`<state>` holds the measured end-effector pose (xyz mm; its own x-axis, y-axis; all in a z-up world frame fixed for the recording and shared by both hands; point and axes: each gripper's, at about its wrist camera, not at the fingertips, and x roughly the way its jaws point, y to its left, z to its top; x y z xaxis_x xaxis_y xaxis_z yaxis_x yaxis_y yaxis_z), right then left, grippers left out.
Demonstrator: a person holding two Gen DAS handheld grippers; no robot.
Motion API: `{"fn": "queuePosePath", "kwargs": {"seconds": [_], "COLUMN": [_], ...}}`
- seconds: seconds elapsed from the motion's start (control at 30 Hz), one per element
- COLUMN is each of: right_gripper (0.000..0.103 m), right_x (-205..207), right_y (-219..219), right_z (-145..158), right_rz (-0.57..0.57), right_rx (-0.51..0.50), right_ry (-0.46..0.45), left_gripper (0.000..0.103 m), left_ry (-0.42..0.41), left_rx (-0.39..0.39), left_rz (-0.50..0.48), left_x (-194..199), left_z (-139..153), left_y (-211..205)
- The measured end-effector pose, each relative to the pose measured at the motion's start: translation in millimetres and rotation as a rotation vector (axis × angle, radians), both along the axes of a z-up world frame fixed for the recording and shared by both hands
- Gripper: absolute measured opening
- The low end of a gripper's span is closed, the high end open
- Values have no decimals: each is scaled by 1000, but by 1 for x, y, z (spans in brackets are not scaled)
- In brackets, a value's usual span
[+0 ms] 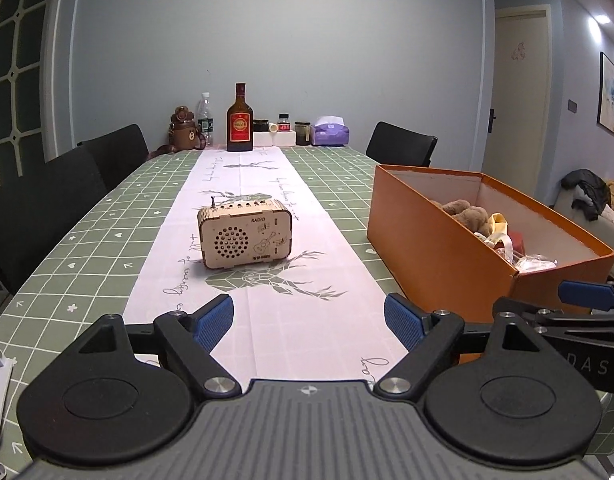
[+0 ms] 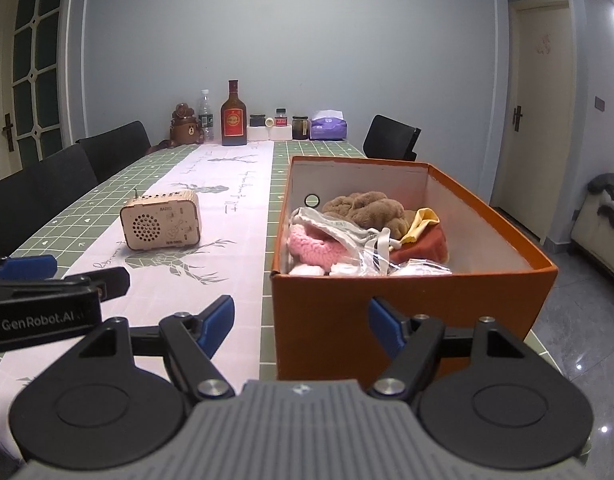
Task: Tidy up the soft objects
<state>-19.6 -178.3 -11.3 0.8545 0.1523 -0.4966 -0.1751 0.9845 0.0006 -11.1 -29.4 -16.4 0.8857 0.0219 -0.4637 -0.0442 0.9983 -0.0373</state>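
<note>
- Left wrist view: the left claw [image 1: 309, 322] is spread wide, with nothing between its blue pads, and hangs over the pale runner [image 1: 263, 216] that runs down the middle of the green-checked worktop [image 1: 87, 240].
- Ahead of it on the runner stands a small wooden radio [image 1: 245, 238], upright, well apart from the claw.
- To the right sits an open orange box [image 1: 439, 248]; a brown plush toy [image 1: 465, 212] and other soft things lie inside it.
- A blue fingertip of the right claw [image 1: 585, 294] shows at the right edge, just beside the box's near corner.
- Right wrist view: the right claw [image 2: 301, 322] is spread, nothing pinched, its right finger in front of the box's near orange wall [image 2: 427, 300].
- Inside the box lie the brown plush toy [image 2: 367, 210], a pink knitted piece [image 2: 311, 246], a red cloth [image 2: 423, 248], a yellow cloth [image 2: 421, 222] and a clear plastic bag [image 2: 343, 232].
- At the far end of the worktop stand a dark bottle with a red label [image 2: 233, 116] and a purple tissue pack [image 2: 329, 126].
</note>
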Motion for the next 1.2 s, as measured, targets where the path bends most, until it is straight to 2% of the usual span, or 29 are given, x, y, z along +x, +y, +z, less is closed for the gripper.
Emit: {"fn": "queuePosePath", "kwargs": {"seconds": [0.73, 1.2], "right_gripper": [73, 73], "right_x": [0, 0], "right_y": [3, 5], "right_z": [0, 4], "right_rz": [0, 7], "right_rx": [-8, -15], "right_ry": [8, -4], "left_gripper": [100, 100], "left_ry": [46, 45], "left_rx": [-2, 0], "left_rz": [1, 15], "left_x": [4, 2], "left_z": [-6, -3], "left_y": [0, 4]}}
